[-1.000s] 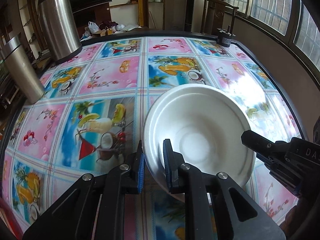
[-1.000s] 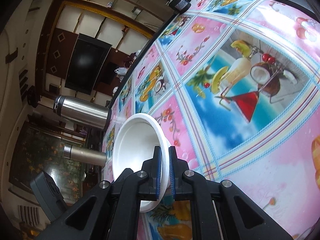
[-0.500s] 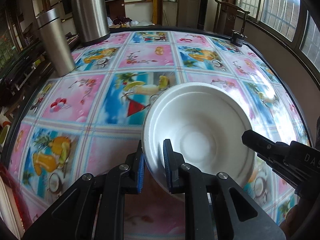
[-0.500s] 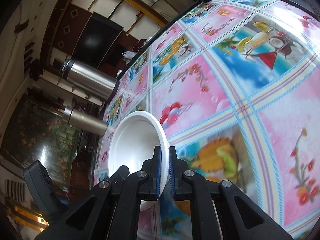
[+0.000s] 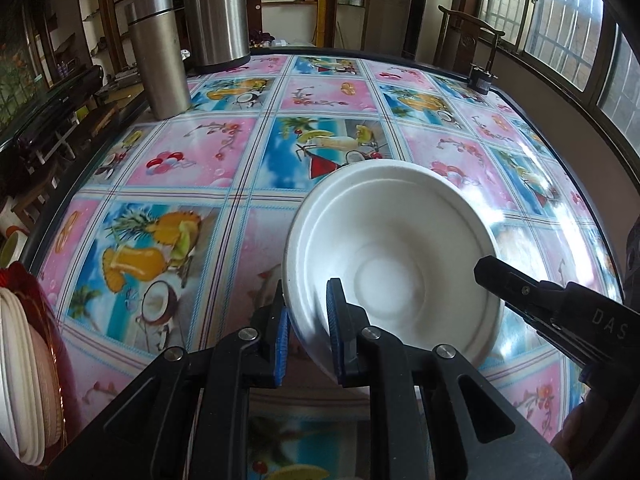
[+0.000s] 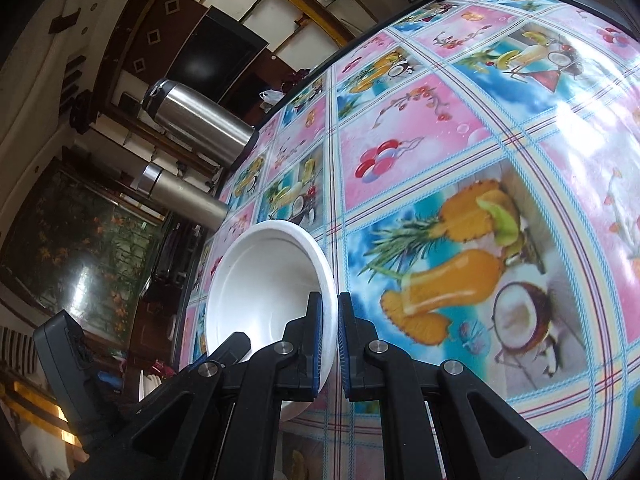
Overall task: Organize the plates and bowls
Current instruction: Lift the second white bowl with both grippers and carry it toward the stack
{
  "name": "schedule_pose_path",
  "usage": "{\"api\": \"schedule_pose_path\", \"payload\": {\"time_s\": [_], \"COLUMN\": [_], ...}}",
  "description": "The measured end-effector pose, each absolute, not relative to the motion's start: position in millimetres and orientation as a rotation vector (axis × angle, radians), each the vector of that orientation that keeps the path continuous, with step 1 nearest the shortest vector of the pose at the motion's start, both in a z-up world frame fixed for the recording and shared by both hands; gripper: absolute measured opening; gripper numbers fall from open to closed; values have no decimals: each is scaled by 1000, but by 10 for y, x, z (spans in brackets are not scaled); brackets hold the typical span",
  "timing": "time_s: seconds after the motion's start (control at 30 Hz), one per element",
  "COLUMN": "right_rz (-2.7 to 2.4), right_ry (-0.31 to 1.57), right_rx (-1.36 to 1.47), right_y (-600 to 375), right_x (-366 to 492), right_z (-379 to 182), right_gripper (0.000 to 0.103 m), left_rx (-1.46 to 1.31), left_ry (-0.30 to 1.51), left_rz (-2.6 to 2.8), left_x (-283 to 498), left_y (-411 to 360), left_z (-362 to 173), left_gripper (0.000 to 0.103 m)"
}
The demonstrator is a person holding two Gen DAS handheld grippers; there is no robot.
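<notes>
A white foam bowl (image 5: 394, 256) hangs tilted above the tablecloth, held from two sides. My left gripper (image 5: 306, 304) is shut on its near-left rim, one blue pad outside the wall and one inside. My right gripper (image 6: 330, 320) is shut on the opposite rim of the bowl (image 6: 264, 292). In the left wrist view the right gripper (image 5: 492, 270) reaches in from the right. A stack of white plates (image 5: 20, 380) with a red one (image 5: 52, 320) against it stands at the lower left edge.
Two steel flasks (image 5: 160, 52) (image 5: 218, 8) stand at the table's far left corner. A small black device (image 5: 482, 80) sits on the far right edge. The fruit-print tablecloth (image 5: 224, 160) covers the table. Mugs (image 5: 12, 240) lie beyond the left edge.
Both grippers have carried the bowl leftwards over the table. The flasks have slid right in the left wrist view, and the plate stack has come into sight at lower left.
</notes>
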State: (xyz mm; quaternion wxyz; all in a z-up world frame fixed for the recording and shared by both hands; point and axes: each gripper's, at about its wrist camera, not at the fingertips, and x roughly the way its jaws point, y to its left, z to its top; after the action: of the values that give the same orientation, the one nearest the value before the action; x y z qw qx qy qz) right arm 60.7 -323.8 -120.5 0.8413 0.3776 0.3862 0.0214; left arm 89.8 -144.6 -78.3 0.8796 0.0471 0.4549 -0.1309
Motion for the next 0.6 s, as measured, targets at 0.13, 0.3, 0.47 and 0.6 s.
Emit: {"api": "schedule_pose_path", "payload": {"time_s": [0.13, 0.3, 0.47, 0.6], "right_rz": [53, 88, 119, 135], "right_ry": [817, 813, 809, 804], "right_rx": [788, 834, 893, 912], "right_y": [-3168, -3126, -3093, -3052], "right_x": [567, 475, 394, 352], "right_z": [-1194, -1205, -1235, -1213], "right_gripper": [7, 7, 7, 7], "left_rx": [73, 55, 59, 51], "left_ry": [966, 979, 973, 961], "left_rz": [-293, -307, -310, -317], "left_x": [858, 805, 722, 663], "left_y": [-1346, -1229, -1146, -1077], "left_z": [-780, -798, -801, -756], "left_gripper": [15, 15, 15, 15]}}
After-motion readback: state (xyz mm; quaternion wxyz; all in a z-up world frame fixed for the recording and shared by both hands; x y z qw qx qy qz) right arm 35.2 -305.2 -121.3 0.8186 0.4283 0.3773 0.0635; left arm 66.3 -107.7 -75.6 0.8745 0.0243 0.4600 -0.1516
